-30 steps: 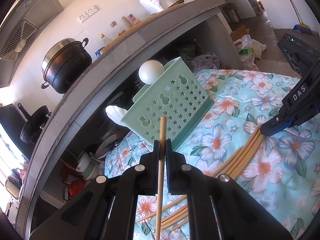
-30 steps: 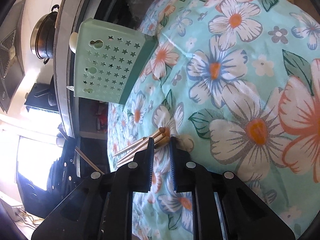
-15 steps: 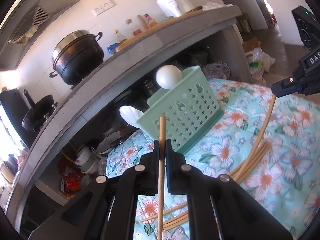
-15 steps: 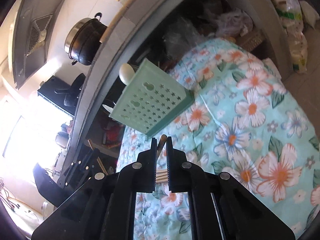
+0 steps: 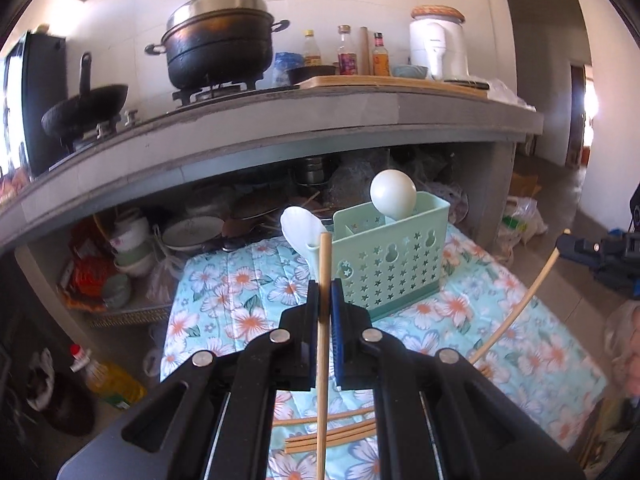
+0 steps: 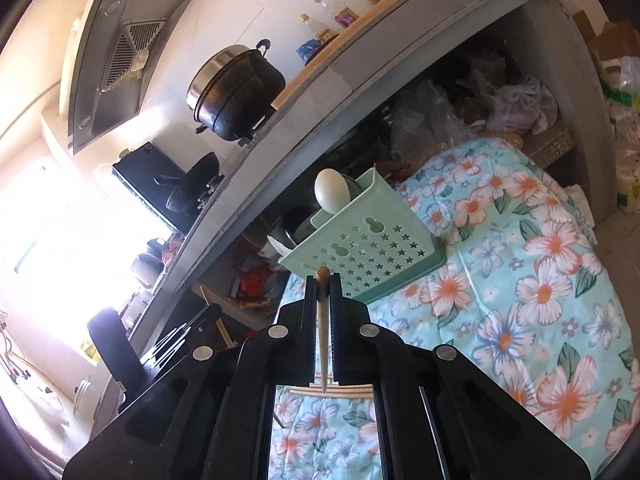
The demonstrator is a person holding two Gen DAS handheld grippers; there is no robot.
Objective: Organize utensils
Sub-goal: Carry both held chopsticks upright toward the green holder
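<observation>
Now — chopstick (image 5: 323, 320) pinched in left tool (image 5: 324, 300).

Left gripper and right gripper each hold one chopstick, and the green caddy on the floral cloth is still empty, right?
Not empty: the left wrist view shows two white spoons standing in the green caddy. Left gripper and right gripper do each clamp a chopstick.

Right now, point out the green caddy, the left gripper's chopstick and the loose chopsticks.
green caddy (image 5: 394, 264), left wrist view, perforated front wall.
left gripper's chopstick (image 5: 324, 264), left wrist view, upper shaft.
loose chopsticks (image 5: 348, 434), left wrist view, bundle's middle.
</observation>
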